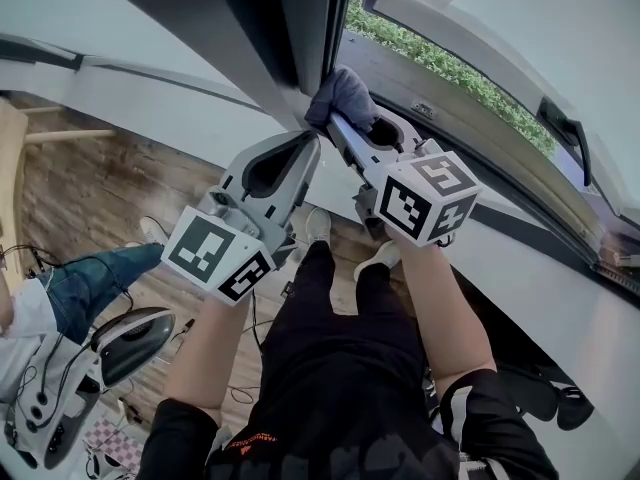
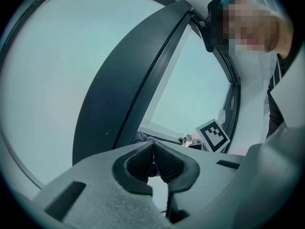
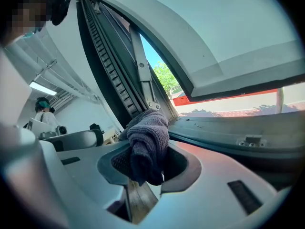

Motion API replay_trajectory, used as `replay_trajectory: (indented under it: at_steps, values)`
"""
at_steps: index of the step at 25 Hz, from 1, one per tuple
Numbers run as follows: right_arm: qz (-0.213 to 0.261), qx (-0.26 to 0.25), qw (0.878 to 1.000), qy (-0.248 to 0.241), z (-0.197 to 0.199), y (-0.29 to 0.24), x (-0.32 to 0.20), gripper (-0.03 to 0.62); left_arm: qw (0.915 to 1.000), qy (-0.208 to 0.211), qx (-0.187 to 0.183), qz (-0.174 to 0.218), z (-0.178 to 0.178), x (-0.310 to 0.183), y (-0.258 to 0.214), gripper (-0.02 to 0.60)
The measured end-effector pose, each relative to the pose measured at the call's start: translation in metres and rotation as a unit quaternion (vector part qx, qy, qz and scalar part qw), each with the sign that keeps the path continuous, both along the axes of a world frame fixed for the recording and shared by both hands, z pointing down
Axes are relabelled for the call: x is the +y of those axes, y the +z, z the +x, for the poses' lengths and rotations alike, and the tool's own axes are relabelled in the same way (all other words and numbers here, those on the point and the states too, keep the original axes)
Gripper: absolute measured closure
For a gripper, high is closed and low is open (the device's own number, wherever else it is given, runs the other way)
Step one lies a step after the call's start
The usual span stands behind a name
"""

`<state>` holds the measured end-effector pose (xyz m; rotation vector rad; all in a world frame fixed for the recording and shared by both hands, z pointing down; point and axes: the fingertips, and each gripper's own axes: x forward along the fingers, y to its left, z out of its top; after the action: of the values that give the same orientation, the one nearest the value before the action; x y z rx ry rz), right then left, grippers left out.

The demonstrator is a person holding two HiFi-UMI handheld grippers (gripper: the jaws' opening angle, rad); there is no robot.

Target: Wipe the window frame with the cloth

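Squarely between right gripper (image 3: 143, 163) jaws: cloth (image 3: 147, 142)

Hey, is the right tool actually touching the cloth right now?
Touching. The right gripper view shows the right tool shut on the cloth. The cloth's dark folds are pinched between the jaws and bulge out past them.

Wooden plank floor (image 1: 85, 193) down below, the person's two white shoes (image 1: 318, 224) planted on it side by side, thin dark cables (image 1: 252, 333) trailing across the boards.
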<state>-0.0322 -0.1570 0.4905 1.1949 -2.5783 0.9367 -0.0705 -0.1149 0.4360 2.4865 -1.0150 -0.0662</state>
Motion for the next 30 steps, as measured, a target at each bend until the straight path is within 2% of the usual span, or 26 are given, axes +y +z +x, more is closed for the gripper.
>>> replay_trajectory:
  at_steps: [7,15,21,30]
  values:
    - [0.000,-0.004,1.000,0.007,0.004,-0.005,0.001,0.474,1.0000,0.000,0.000,-0.002,-0.001,-0.001,-0.001,0.561]
    - [0.027,-0.011,1.000,0.009,0.011,-0.032,0.006,0.474,0.9999,0.002,-0.006,0.011,-0.001,-0.001,-0.020,0.561]
    - [0.067,-0.018,0.998,0.009,0.023,-0.073,0.006,0.473,0.9990,0.006,-0.009,0.043,0.009,-0.002,-0.053,0.561]
    - [0.142,-0.026,0.989,0.007,0.052,-0.158,0.019,0.473,0.9920,0.014,-0.016,0.124,0.033,0.013,-0.132,0.561]
